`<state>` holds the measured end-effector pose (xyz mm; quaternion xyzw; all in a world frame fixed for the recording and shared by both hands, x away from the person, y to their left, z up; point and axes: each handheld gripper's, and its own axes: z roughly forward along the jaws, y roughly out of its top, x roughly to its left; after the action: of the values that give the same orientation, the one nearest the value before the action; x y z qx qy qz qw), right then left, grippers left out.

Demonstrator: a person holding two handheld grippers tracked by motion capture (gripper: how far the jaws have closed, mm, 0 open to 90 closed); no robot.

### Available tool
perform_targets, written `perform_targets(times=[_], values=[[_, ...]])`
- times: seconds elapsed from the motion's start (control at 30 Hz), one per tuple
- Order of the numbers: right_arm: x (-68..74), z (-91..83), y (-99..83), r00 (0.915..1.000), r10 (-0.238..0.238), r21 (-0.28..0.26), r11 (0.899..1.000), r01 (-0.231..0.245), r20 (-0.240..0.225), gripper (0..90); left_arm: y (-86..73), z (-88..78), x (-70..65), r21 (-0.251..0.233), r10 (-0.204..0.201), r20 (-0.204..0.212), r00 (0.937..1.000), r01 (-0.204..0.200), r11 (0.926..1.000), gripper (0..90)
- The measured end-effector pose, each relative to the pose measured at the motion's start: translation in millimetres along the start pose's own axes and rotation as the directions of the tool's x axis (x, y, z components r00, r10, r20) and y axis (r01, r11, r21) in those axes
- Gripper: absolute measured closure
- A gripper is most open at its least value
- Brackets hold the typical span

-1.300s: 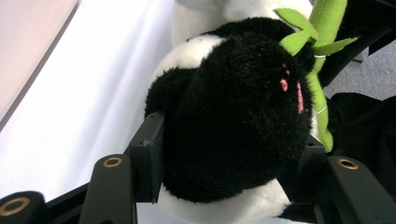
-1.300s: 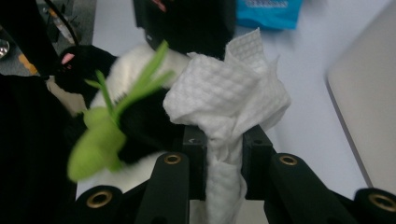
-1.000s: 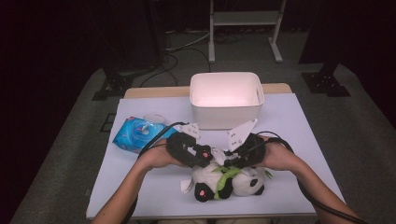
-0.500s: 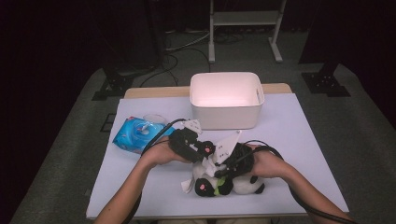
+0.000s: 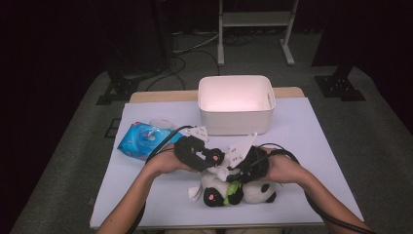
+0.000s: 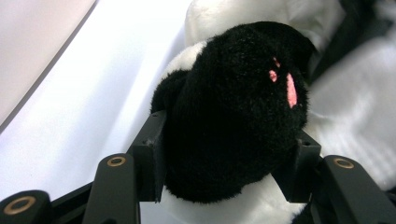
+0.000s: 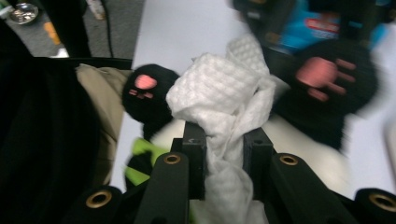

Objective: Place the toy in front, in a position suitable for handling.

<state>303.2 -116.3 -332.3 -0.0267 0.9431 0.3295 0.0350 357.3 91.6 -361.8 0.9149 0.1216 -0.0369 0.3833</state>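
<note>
A black and white panda plush [image 5: 255,192] lies on its back near the front of the white table [image 5: 311,141]. My left gripper [image 5: 213,158] is shut on one black paw [image 6: 233,116] and holds it raised, pink pads up; the pads [image 6: 152,158] squeeze the fur from both sides. My right gripper [image 7: 224,149] is shut on a crumpled white wet wipe [image 7: 219,93] and holds it against the plush's belly, close beside the raised paw [image 7: 327,79]. In the high view the right gripper [image 5: 237,171] sits over the plush's middle. Another black paw [image 7: 144,93] and a green neck ribbon [image 7: 140,161] show below the wipe.
A white empty bin [image 5: 236,105] stands at the back centre. A blue pack of wet wipes [image 5: 141,139] lies at the left, with a small clear lid [image 5: 160,124] behind it. A second white wipe [image 5: 195,193] lies by the plush's foot. Cables trail from both grippers.
My right gripper has come left and down with the wipe, from beside the plush onto its belly. The left gripper has kept its hold on the raised paw in place.
</note>
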Motion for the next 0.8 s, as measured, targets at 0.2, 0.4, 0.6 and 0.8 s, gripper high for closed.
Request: perform_targets(times=[0.2, 0.4, 0.6, 0.8], values=[[-13.8, -23.8, -13.9, 0.9958, 0.063, -0.022, 0.998, -0.062, 0.066, 75.1, -0.9, -4.1, -7.1, 0.005, 0.038, 0.01, 0.9992, -0.038, 0.9993, 45.0], [-25.2, -35.1, -36.1, 0.9864, 0.12, 0.004, 0.993, -0.122, 0.112, 75.1, -2.2, -6.8, -10.6, 0.004, 0.058, 0.018, 0.9981, -0.059, 0.9983, 45.0], [-31.8, -51.0, -61.8, 0.9717, 0.193, -0.021, 0.981, -0.192, 0.137, 75.0, -3.6, -9.9, -15.2, 0.013, 0.086, 0.022, 0.9961, -0.086, 0.9962, 45.2], [-34.5, -56.4, -88.0, 0.9543, 0.268, -0.04, 0.963, -0.265, 0.131, 75.0, -3.8, -10.7, -16.6, 0.011, 0.079, 0.031, 0.9964, -0.08, 0.9967, 44.5]])
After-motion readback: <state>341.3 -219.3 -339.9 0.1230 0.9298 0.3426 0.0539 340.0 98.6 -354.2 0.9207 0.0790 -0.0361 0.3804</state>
